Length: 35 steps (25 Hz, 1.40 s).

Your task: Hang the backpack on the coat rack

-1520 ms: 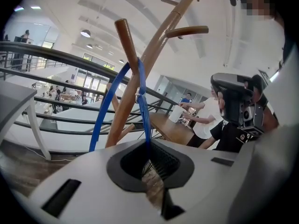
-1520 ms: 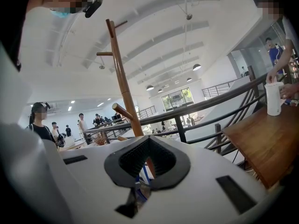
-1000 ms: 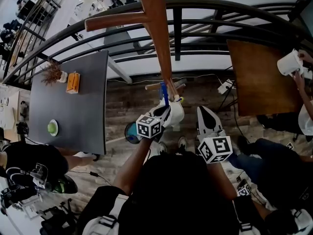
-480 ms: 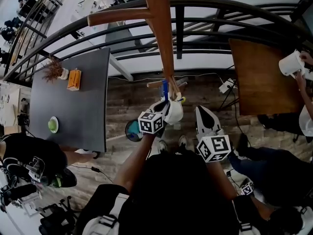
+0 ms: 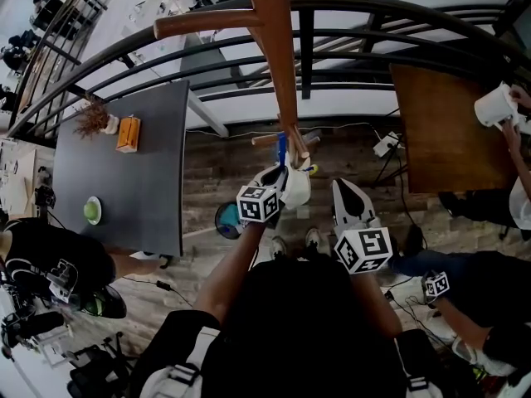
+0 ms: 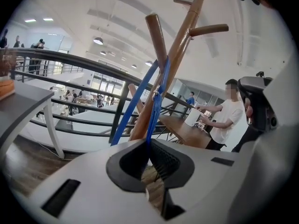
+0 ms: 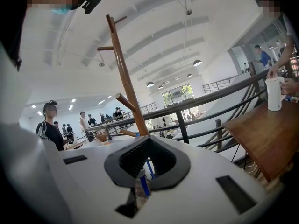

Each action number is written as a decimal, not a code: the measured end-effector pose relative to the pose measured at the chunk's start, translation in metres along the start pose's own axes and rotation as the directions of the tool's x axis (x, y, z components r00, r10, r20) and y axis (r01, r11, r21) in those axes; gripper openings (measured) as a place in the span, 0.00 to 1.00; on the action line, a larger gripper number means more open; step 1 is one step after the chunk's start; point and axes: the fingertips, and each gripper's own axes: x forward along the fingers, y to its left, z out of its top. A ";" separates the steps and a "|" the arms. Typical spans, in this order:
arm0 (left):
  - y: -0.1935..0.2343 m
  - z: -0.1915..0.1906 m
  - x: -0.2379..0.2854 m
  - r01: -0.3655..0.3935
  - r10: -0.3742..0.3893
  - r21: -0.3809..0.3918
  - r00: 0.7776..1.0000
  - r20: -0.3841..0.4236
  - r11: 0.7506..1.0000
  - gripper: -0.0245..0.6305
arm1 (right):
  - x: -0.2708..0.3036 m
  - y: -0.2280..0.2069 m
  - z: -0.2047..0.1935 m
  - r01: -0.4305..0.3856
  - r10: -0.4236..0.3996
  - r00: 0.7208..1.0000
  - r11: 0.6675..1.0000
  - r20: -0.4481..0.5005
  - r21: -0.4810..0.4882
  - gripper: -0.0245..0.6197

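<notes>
Foreground: left gripper (image 5: 290,177), jaws clamped on the backpack's narrow blue strap (image 6: 154,101); right gripper (image 5: 343,191) just beside it, jaws drawn together, clear of the strap. The strap rises over a lower peg (image 6: 156,41) of the brown wooden coat rack (image 5: 278,65); the backpack body is not discernible. Behind: black metal railing (image 5: 304,56).

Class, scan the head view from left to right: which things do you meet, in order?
A round green object → orange box → wooden coat rack → right tongs → brown table.

Smooth wooden coat rack (image 5: 279,56), seemingly varnished
</notes>
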 end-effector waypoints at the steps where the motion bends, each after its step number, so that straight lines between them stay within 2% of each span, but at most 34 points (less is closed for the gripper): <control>1: 0.000 0.000 0.001 -0.006 0.006 0.001 1.000 -0.003 1.000 0.07 | 0.000 0.000 0.000 0.000 0.000 1.000 1.000 0.000 0.001 0.06; 15: 0.011 0.003 0.002 -0.027 0.027 -0.079 1.000 0.002 0.997 0.10 | 0.001 0.009 -0.005 -0.007 0.007 1.000 1.000 -0.002 -0.002 0.06; 26: 0.013 0.002 -0.001 -0.021 0.022 -0.092 1.000 0.010 0.996 0.11 | 0.002 0.010 -0.009 -0.003 0.003 1.000 1.000 -0.009 0.000 0.06; 35: 0.011 0.000 -0.007 -0.002 0.002 -0.067 1.000 -0.005 0.998 0.11 | 0.000 0.014 -0.010 -0.002 0.002 1.000 1.000 -0.008 -0.004 0.06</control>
